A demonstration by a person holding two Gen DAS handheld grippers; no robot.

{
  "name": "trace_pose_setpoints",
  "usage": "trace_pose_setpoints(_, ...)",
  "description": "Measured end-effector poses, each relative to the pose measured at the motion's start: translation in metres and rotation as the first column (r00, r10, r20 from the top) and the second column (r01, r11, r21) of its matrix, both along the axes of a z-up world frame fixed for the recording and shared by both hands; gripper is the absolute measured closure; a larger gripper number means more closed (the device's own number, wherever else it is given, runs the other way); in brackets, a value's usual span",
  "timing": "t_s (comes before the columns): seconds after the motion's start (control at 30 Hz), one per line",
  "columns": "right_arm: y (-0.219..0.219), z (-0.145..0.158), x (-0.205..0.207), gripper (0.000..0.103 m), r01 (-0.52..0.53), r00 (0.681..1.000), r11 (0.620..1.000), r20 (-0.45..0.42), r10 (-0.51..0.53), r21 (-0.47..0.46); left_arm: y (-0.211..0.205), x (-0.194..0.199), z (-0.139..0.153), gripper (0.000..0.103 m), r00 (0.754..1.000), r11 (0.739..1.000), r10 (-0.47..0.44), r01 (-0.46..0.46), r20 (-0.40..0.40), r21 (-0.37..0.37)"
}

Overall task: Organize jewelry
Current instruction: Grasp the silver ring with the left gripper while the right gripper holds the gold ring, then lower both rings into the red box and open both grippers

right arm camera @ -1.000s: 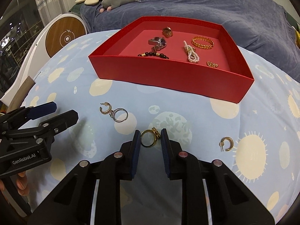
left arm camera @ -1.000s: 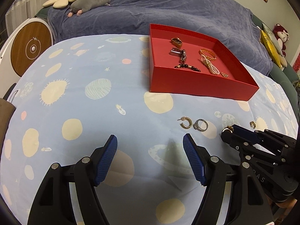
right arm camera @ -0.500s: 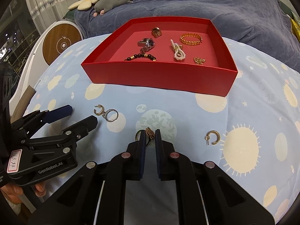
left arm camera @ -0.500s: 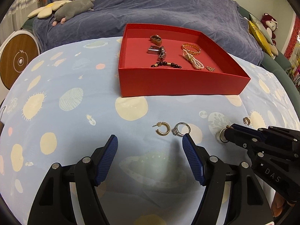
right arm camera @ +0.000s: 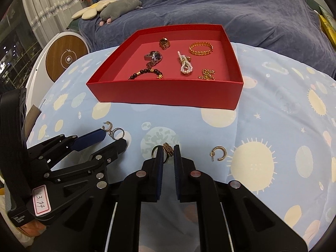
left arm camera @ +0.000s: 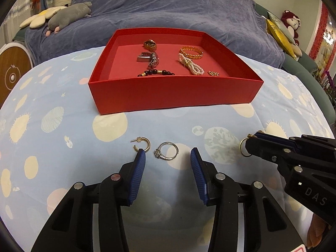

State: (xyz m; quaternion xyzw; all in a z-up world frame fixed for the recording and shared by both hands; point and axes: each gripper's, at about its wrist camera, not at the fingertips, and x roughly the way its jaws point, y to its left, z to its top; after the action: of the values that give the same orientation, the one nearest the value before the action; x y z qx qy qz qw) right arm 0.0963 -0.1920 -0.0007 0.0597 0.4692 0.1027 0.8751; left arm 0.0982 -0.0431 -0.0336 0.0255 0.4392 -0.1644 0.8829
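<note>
- The red box (left arm camera: 174, 96) is sitting on the space-print sheet (left arm camera: 63, 109), serving as the landmark for all positions below.
- Inside the red box a watch (right arm camera: 154, 57), a dark bead bracelet (right arm camera: 145, 72), a pearl strand (right arm camera: 185, 65), a gold bangle (right arm camera: 201, 49), a gold chain piece (right arm camera: 206, 74) and a chunky gold ring (right arm camera: 164, 42) are lying on its floor.
- The left tool (left arm camera: 168, 159) is hanging in front of the red box with its jaws half apart and just now narrowing; a silver ring (left arm camera: 167, 151) is lying between the fingertips, untouched by either pad.
- A gold hoop earring (left arm camera: 142, 145) is lying just beside the silver ring, at the left pad's tip.
- The right tool (right arm camera: 168, 153) is pinching a gold ring (right arm camera: 166, 150) with a patterned top, jaws nearly together, in front of the red box.
- A second gold hoop earring (right arm camera: 219, 153) is lying on the sheet in front of the box's right corner, apart from both tools.
</note>
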Motion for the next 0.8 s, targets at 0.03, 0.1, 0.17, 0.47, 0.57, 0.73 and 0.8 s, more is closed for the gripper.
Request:
trace_pose_setpoints(0.03, 0.0, 0.0, 0.0, 0.094, 0.0, 1.0, 1.0, -0.002, 0.0, 0.001, -0.001, 0.001, 0.0, 0.061, 1.0, 1.0, 0.001, -0.001, 0.005, -0.004)
trace_pose_setpoints(0.1, -0.001, 0.0, 0.0, 0.094, 0.002, 1.0, 1.0, -0.005, -0.002, 0.005, -0.001, 0.004, 0.0, 0.065, 1.0, 1.0, 0.006, -0.006, 0.015, -0.011)
trace_pose_setpoints(0.17, -0.003, 0.0, -0.001, 0.094, 0.003, 1.0, 1.0, -0.005, -0.003, 0.007, -0.002, 0.007, -0.001, 0.077, 1.0, 1.0, 0.003, -0.003, 0.023, -0.006)
trace_pose_setpoints(0.47, -0.007, 0.003, 0.0, 0.094, 0.015, 1.0, 1.0, -0.001, -0.015, 0.014, -0.003, 0.002, 0.0, 0.098, 1.0, 0.999, -0.028, 0.028, 0.014, -0.02)
trace_pose_setpoints(0.57, -0.007, 0.004, -0.001, 0.094, 0.016, 1.0, 1.0, 0.002, -0.016, 0.015, -0.002, -0.002, 0.002, 0.098, 0.999, 0.999, -0.036, 0.036, 0.012, -0.03)
trace_pose_setpoints(0.73, -0.008, 0.006, -0.001, 0.094, 0.016, 1.0, 1.0, 0.008, -0.016, 0.018, 0.0, -0.01, 0.013, 0.098, 0.999, 0.996, -0.048, 0.049, 0.02, -0.068)
trace_pose_setpoints(0.8, -0.008, 0.009, -0.002, 0.094, 0.016, 1.0, 1.0, 0.015, -0.016, 0.019, 0.001, -0.013, 0.021, 0.098, 0.998, 0.995, -0.052, 0.054, 0.027, -0.087)
